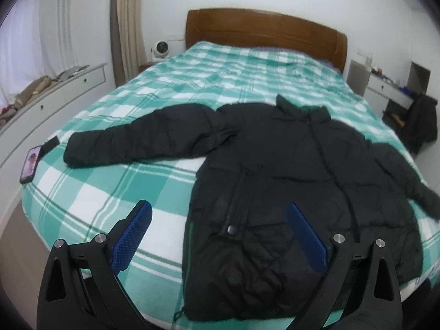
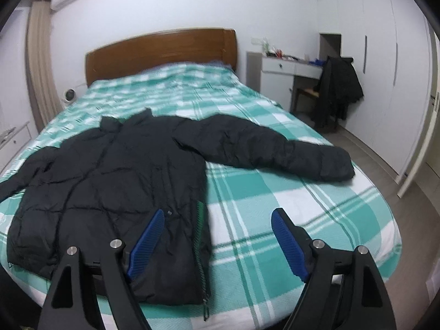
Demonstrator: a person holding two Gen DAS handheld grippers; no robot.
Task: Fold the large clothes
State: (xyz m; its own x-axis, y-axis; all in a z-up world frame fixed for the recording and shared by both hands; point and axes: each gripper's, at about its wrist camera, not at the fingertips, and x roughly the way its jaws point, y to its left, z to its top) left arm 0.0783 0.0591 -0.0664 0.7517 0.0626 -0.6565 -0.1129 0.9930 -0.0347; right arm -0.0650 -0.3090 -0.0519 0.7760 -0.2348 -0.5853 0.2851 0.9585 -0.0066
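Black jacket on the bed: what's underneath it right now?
The black jacket lies spread flat on the green-and-white checked bedspread. Anything between jacket and bedspread is covered, so I cannot tell.

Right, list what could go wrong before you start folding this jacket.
The phone lies at the bed's edge near the left sleeve; swinging that sleeve inward could knock it off. The puffy jacket may spring back open after each fold. Its hem sits near the mattress edge, so a tug might slide it off.
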